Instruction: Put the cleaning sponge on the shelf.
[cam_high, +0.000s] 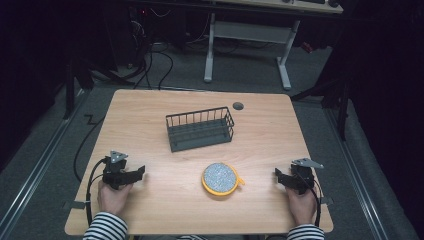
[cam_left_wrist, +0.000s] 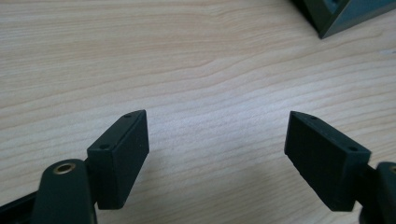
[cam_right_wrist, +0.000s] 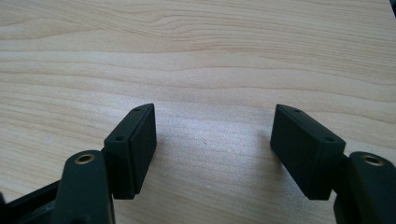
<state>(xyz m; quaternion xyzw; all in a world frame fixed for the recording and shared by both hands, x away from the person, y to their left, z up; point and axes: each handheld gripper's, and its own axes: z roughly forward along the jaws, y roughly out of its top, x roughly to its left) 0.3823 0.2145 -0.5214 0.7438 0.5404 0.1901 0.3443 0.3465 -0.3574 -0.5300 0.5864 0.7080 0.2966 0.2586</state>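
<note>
Risk first: both grippers sit at the near edge of the table, well apart from everything. The left gripper has its jaws spread with only bare wood between them, the same in its own view; the right gripper is likewise parted and empty.

The nearest thing is the yellow-rimmed round scrubber, lying flat near the front middle, closer to the right gripper. It is low and disc-shaped, so a level approach could push it across the wood instead of gripping it – my guess is it needs a steep approach or a pinch on the rim tab (the small yellow nub on its right side). The jaws could also slip off the thin rim.

The wire basket stands upright behind it, apart from it, and its corner shows in the left gripper view. It looks light – a knock against the wall may shift it.

Count: one scrubber, one basket, one dark round plug at the far edge, two grippers.
</note>
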